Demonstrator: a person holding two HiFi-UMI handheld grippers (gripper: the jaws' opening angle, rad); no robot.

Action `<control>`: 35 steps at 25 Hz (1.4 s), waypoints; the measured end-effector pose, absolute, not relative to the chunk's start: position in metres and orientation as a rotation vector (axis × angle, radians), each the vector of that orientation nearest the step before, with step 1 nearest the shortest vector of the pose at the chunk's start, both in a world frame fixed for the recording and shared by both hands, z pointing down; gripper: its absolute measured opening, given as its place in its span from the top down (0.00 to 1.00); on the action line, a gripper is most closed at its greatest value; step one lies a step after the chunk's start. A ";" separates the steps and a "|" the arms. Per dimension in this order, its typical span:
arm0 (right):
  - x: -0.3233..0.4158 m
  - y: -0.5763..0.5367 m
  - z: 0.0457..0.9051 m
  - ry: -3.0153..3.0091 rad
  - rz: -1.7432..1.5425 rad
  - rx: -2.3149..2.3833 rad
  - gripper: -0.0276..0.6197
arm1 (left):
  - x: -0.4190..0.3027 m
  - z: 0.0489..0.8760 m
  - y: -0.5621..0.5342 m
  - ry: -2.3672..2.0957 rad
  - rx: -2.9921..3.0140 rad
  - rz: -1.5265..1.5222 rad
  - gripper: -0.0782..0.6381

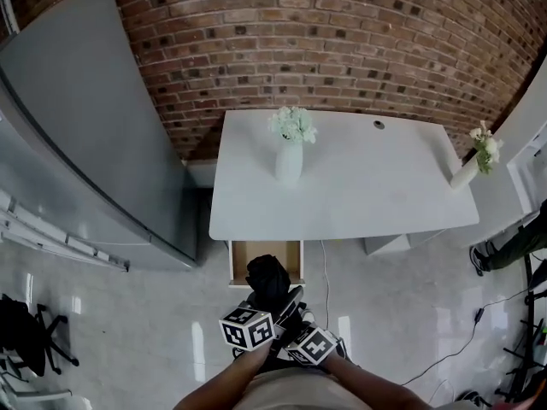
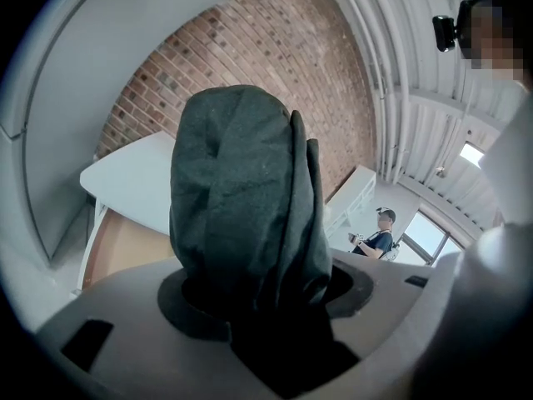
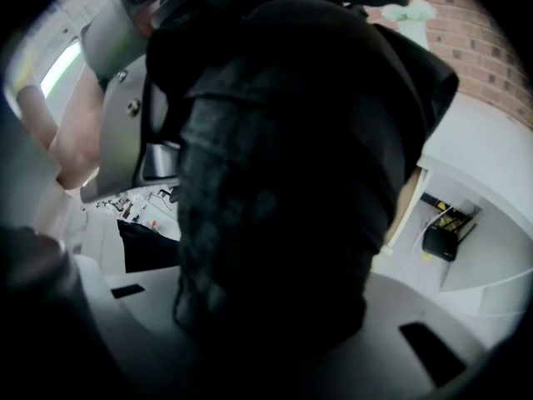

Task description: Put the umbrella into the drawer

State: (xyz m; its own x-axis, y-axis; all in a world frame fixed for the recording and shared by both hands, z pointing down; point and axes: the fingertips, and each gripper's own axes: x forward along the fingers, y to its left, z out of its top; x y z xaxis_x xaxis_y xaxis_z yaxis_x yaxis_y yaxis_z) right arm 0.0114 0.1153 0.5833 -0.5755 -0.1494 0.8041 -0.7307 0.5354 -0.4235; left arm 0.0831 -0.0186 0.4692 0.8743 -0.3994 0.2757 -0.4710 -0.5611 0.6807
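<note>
Pinching the folded black umbrella point(image 1: 267, 278), the left claw point(image 1: 267, 307) and the right claw point(image 1: 291, 313) hold it at the front of the open drawer point(image 1: 239, 256) beneath the white counter point(image 1: 367, 186).

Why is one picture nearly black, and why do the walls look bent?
Right gripper view: the umbrella fills the frame close up, shading itself; left gripper view: sharper, but its wide lens bends the brick wall; head view: straight edges bow too.

The right gripper point(image 3: 275, 294) grips the dark umbrella point(image 3: 287, 157).
</note>
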 end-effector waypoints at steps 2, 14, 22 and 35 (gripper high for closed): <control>0.020 0.117 0.586 -2.049 1.012 0.694 0.78 | 0.089 0.477 -0.018 -0.640 2.210 0.147 0.53; 0.049 0.104 0.580 -2.146 1.143 0.742 0.80 | 0.118 0.485 -0.034 -0.743 2.225 0.243 0.48; 0.064 0.109 0.597 -2.119 1.168 0.815 0.82 | 0.131 0.503 -0.029 -0.718 2.247 0.241 0.46; 0.050 0.119 0.640 -2.010 1.235 0.796 0.82 | 0.120 0.552 -0.026 -0.770 2.213 0.278 0.46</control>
State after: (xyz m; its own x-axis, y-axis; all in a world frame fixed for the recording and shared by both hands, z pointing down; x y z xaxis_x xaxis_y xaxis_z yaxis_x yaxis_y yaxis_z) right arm 0.0504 0.1188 0.6403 -0.6115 -0.1624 0.7744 -0.7642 0.3752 -0.5247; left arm 0.1200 -0.0260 0.5519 0.7941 -0.4404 0.4188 -0.6064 -0.5277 0.5949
